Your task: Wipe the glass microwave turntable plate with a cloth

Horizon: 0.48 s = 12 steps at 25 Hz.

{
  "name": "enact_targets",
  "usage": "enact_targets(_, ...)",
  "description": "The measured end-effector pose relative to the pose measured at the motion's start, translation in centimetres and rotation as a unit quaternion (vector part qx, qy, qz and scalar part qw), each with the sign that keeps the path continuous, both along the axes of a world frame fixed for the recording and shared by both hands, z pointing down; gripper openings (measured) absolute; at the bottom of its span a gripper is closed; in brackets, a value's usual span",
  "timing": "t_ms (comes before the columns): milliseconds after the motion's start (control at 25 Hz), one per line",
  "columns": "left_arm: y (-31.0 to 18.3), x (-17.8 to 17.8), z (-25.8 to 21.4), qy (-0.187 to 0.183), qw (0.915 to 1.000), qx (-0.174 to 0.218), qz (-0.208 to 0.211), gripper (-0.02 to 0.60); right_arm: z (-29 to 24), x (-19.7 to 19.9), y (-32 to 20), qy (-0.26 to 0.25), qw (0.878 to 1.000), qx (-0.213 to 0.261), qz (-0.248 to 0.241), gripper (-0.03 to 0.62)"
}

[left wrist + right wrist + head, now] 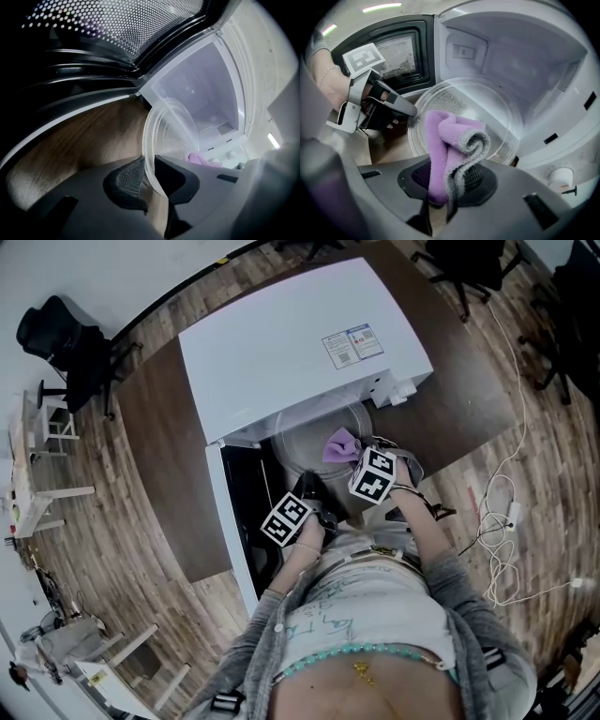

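White microwave (291,343) stands on a dark table (164,418); its door (401,51) is swung open. Glass plate (473,108) is outside the oven, held tilted in front of the open cavity; left gripper (150,173) is clamped on its rim. Right gripper (447,183) is closed on a folded purple cloth (440,150), set against the plate's face; contact cannot be confirmed.

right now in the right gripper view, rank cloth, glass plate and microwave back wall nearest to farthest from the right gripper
1. cloth, clamped between its jaws
2. glass plate, just ahead, behind the cloth
3. microwave back wall, deepest, beyond the plate
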<state>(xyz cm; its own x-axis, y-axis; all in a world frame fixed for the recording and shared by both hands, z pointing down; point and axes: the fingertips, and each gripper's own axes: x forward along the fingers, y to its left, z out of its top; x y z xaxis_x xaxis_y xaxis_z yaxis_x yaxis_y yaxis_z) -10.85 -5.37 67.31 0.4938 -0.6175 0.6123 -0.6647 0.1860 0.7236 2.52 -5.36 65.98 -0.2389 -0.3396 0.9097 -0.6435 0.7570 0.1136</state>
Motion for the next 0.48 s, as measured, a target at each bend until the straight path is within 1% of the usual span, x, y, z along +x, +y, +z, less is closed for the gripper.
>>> enact_targets(160, 0.0, 0.1, -0.1, 0.004, 1.0000, -0.001, 0.000, 0.061, 0.3, -2.2, 1.0, -0.007, 0.999, -0.012, -0.042, 0.109)
enact_targets(280, 0.0, 0.1, -0.1, 0.007, 1.0000, -0.001, 0.000, 0.062, 0.4, -3.5, 1.3, -0.008, 0.998, -0.014, -0.062, 0.109)
enact_targets(400, 0.0, 0.1, 0.0, 0.013, 0.9999, -0.003, 0.002, 0.061, 0.5, -3.8, 1.3, -0.006, 0.998, -0.015, -0.067, 0.109)
enact_targets(480, -0.1, 0.1, 0.0, 0.021, 0.9998, -0.004, 0.004, 0.061, 0.5, -3.8, 1.2, -0.013, 0.998, -0.017, -0.063, 0.109)
